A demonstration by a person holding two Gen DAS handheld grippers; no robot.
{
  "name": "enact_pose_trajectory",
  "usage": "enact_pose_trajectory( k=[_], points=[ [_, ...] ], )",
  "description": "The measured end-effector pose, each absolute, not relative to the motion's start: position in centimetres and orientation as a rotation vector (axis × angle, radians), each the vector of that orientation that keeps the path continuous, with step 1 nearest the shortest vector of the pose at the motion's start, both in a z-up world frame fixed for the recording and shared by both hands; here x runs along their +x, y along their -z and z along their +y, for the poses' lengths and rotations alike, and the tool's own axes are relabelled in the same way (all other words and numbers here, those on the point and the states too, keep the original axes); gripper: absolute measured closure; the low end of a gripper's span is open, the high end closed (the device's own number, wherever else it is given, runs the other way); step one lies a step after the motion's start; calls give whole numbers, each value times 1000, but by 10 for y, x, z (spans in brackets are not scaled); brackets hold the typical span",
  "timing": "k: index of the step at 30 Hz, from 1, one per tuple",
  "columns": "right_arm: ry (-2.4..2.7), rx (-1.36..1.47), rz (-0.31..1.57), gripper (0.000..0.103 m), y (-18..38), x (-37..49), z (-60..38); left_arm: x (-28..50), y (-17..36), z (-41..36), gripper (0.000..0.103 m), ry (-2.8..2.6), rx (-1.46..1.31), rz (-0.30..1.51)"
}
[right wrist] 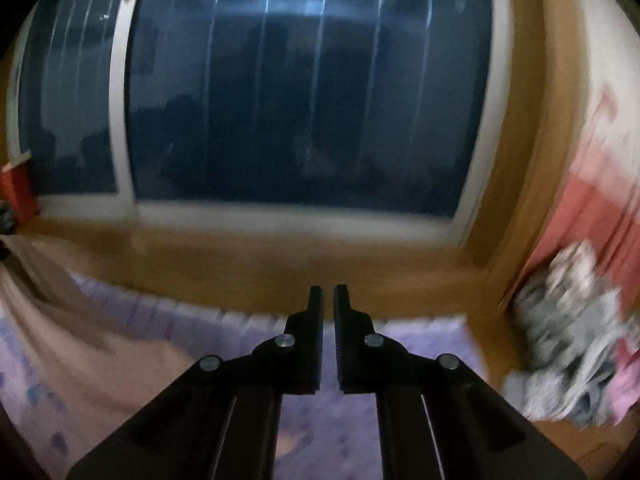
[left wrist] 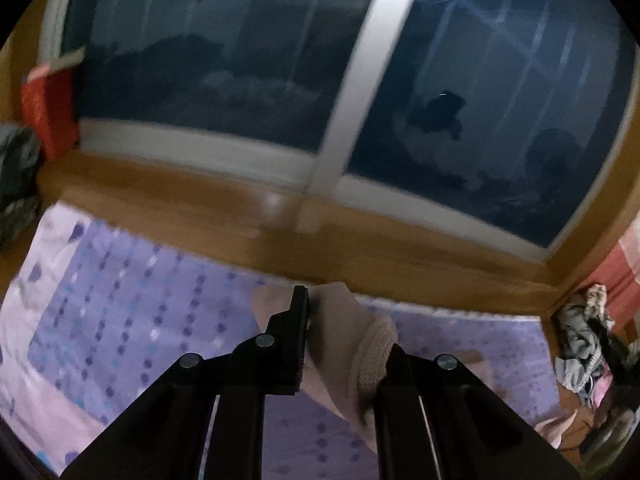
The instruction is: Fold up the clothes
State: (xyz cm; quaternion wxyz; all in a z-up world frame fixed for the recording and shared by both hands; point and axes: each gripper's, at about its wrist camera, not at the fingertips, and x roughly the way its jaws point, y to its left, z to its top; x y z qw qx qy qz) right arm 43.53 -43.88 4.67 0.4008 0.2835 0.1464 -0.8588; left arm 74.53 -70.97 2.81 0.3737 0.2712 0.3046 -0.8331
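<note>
L to R. Far L in the left wrist view: a red box-like thing leans at the corner of the big dark window w/ white frame, and a dark crumpled cloth bundle sits below it. The lilac quilted bedspread w/ rows of purple dots covers the work surface up to the orange-brown wooden sill.

Centre: the left gripper pinches the beige-pink knit garment w/ ribbed hem. Cloth is bunched between its black fingers and hangs down from them, so that edge is off the bed. In the right wrist view the same garment drapes across the L side down to the spread, well apart from the right gripper. That one's pressed nearly together w/ only a thin slit and nothing visible between the pads, i.e. empty.

Far R: a grey-and-white heap of unfolded clothes lies beside a salmon-red curtain.

Step in hand, prob.: spreading the garment out to start a fold. To do it well: keep L's pinch on the hem firm, don't let the knit slip. R should spread its fingers, take the matching corner, then both pull level and taut so it lays flat, no twist. Keep clear of the R heap.
</note>
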Motion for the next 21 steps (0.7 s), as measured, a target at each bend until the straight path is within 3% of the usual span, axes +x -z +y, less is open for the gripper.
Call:
enact_pose_trajectory(
  k=[1, 3, 5, 13, 16, 21],
  points=[
    [2131, 781, 362, 94, -34, 432, -439, 751, -19, -713, 93, 2116, 712, 804],
    [2060, 900, 346, 70, -5, 433, -437, 762, 0, -715, 93, 2091, 756, 850],
    [2010, 985, 315, 57, 18, 435, -430, 772, 16, -710, 90, 2088, 809, 882],
    [1829, 1249, 217, 54, 77, 451, -408, 809, 57, -688, 68, 2107, 934, 1028],
    [1775, 1291, 197, 53, 87, 456, -414, 816, 61, -681, 67, 2146, 963, 1071],
    [1708, 1321, 181, 53, 94, 470, -428, 804, 59, -664, 66, 2191, 1047, 980]
  ],
)
